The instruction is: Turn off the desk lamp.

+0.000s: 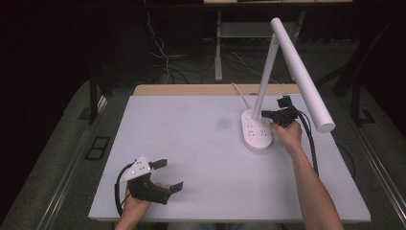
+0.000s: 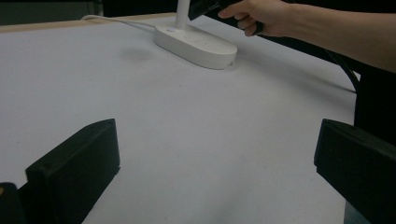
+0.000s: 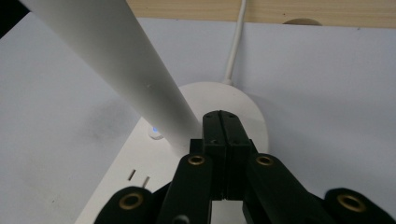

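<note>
Right gripper [image 3: 223, 122], jaws pressed together on nothing, hovers over the white oval plastic lamp base [image 1: 256, 130] at the far right of the grey table [image 1: 191, 148], beside the slanted white stem [image 3: 116, 70]; risk: a sideways nudge tips the top-heavy lamp; left gripper [image 1: 167, 175] rests wide open, empty, near left.

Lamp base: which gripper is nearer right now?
Right. The right gripper sits shut just over the lamp base, beside the stem. The left gripper rests open at the table's near left edge, well away from it.
</note>
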Demonstrator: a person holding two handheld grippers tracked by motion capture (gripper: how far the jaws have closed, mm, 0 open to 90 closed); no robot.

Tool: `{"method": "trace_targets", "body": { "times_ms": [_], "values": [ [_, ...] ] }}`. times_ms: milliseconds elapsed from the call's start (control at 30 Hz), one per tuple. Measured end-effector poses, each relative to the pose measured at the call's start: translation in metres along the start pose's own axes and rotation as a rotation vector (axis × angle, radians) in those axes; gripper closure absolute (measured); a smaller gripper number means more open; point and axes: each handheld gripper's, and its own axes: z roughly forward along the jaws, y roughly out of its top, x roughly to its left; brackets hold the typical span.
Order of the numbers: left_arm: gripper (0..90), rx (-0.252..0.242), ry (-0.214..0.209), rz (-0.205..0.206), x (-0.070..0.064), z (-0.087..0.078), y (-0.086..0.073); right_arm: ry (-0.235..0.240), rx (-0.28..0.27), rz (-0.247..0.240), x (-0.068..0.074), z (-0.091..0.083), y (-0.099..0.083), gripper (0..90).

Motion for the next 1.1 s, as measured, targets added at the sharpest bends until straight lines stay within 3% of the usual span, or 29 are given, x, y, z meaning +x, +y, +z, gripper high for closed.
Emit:
{"method": "trace_targets", "body": {
  "times_ms": [233,700,1100],
  "values": [
    [0.0,-0.001,-0.003,0.004,-0.001,0.000,0.000,-0.011,0.006,-0.016,0.001,-0.011,-0.001,90.0],
    [0.0,-0.004,-0.008,0.000,-0.002,0.000,0.000,0.012,-0.019,-0.038,0.010,-0.050,-0.007,89.9],
    [0.0,-0.006,-0.012,-0.001,-0.003,0.000,0.000,0.076,-0.047,-0.038,0.026,-0.083,-0.029,88.1]
  ]
}}
